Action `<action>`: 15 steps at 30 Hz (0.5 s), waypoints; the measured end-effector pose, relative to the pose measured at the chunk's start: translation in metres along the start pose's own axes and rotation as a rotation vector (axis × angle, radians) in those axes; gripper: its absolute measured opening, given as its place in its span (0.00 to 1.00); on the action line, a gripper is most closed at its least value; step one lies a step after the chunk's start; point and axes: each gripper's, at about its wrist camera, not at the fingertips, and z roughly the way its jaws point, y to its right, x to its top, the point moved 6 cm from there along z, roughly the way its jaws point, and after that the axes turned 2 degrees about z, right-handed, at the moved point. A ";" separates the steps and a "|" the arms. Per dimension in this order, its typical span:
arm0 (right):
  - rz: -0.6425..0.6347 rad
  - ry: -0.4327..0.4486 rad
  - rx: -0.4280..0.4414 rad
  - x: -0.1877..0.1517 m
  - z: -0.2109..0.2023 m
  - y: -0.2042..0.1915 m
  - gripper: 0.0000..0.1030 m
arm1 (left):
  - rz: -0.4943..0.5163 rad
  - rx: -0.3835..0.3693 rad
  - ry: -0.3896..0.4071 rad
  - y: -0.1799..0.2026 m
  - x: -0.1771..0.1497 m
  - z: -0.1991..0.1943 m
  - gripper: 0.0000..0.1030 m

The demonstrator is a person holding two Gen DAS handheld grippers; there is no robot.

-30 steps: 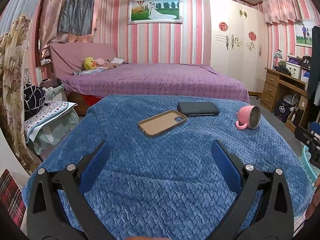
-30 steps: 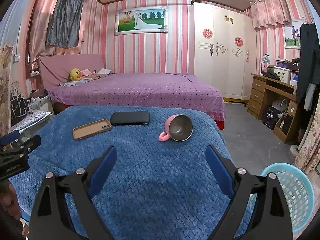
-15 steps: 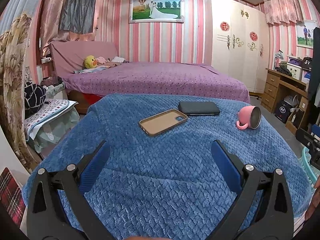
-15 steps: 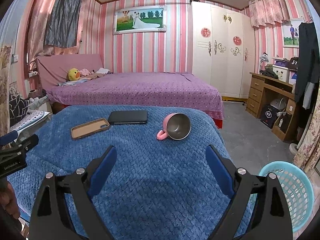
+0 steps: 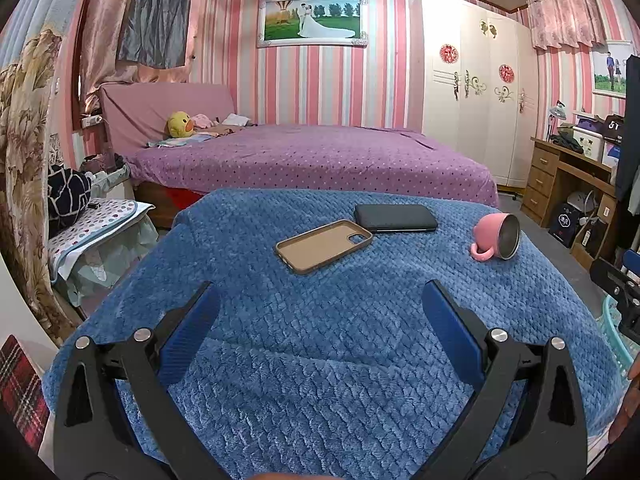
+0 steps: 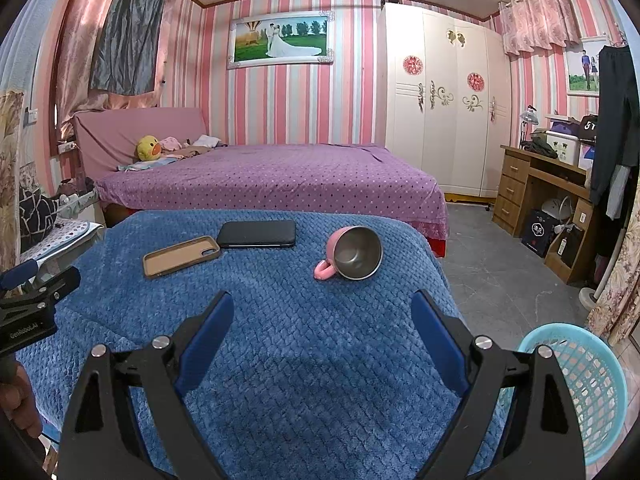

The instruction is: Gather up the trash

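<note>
A table under a blue quilted blanket [image 5: 320, 340] [image 6: 320, 360] holds a tan phone case [image 5: 324, 245] [image 6: 181, 256], a black phone [image 5: 395, 218] [image 6: 257, 233] touching its far end, and a pink metal-lined mug [image 5: 497, 236] [image 6: 352, 253] lying on its side. My left gripper [image 5: 320, 304] is open and empty above the blanket's near part. My right gripper [image 6: 322, 312] is open and empty, just short of the mug. A light-blue plastic basket [image 6: 580, 384] stands on the floor at the table's right.
A purple bed [image 5: 312, 160] lies behind the table. A white wardrobe [image 6: 440, 100] and a wooden desk [image 6: 552, 200] stand at the right. A covered side stand [image 5: 96, 232] is at the left. Grey floor [image 6: 492, 280] lies right of the table.
Both views have shifted slightly: the items on the blanket sit a little lower and more left in the right wrist view. Both grippers stay open and empty.
</note>
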 end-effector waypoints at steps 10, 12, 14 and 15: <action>-0.001 -0.001 0.004 0.000 0.001 0.000 0.86 | 0.001 -0.002 0.001 0.003 0.001 -0.001 0.95; -0.004 0.002 0.005 0.000 0.000 0.000 0.86 | 0.000 -0.002 0.001 0.003 0.001 -0.001 0.95; -0.006 0.002 0.005 0.000 0.000 -0.001 0.86 | -0.001 -0.002 0.001 0.003 0.001 -0.001 0.95; -0.006 0.001 0.006 0.000 0.000 -0.001 0.86 | -0.002 0.000 0.002 0.003 0.001 -0.001 0.95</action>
